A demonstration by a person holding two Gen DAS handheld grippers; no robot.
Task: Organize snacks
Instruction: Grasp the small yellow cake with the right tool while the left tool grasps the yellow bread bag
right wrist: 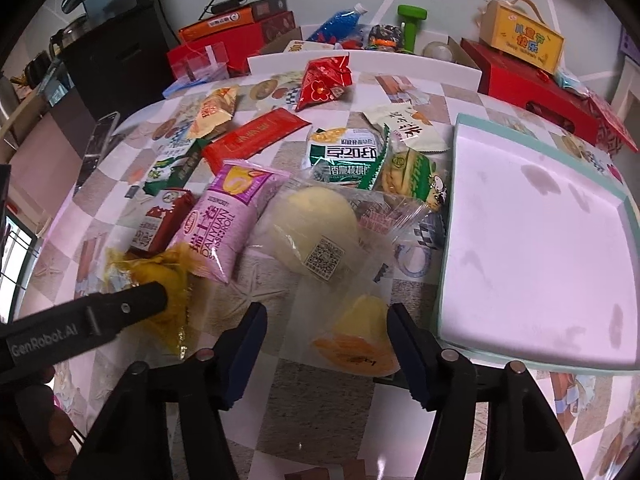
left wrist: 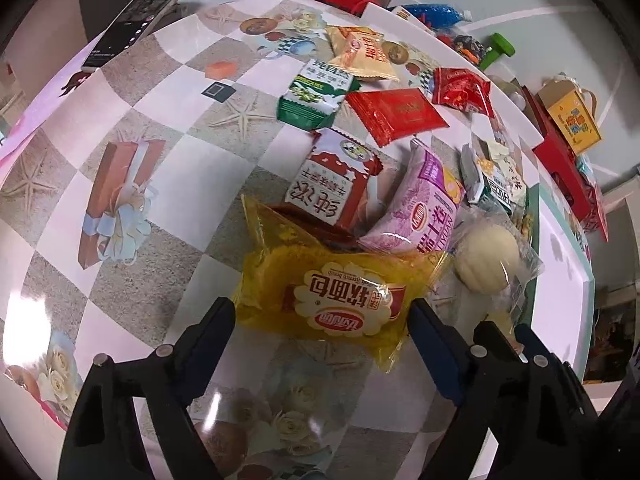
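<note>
Straddling: left gripper [left wrist: 322, 320] has its jaws apart, one on each short end of the yellow soft-bread packet [left wrist: 332, 300]; whether the pads press yet I cannot tell, though the wrapper looks pinched at the right one.
Right tool: right gripper [right wrist: 326, 330] has its jaws apart around the tail of the clear bun bag [right wrist: 320, 240], just by a yellow-and-orange printed patch; the right pad seems to touch the film, the left stands clear.
Key relation: yellow packet lies crosswise to the left gripper, long axis running 9 to 3 o'clock, so the fingers bracket its length; the left hand is the nearer one.
Bun bag: long axis runs 12 to 6 o'clock from the right gripper, the bun at 12.
Destination, as I judge it: the pale tray [right wrist: 624, 208] with a mint rim at 2 o'clock of the right gripper, nothing in it.
Neighbours: purple swiss-roll packet [right wrist: 224, 216] at 11 o'clock, touching both the yellow packet and the bun bag.
Surface: glossy checkered table [left wrist: 168, 216] printed with starfish and gift boxes, more snacks scattered toward 12.
Room: red gift boxes [right wrist: 532, 88] and a phone [left wrist: 140, 16] along the far edge.
</note>
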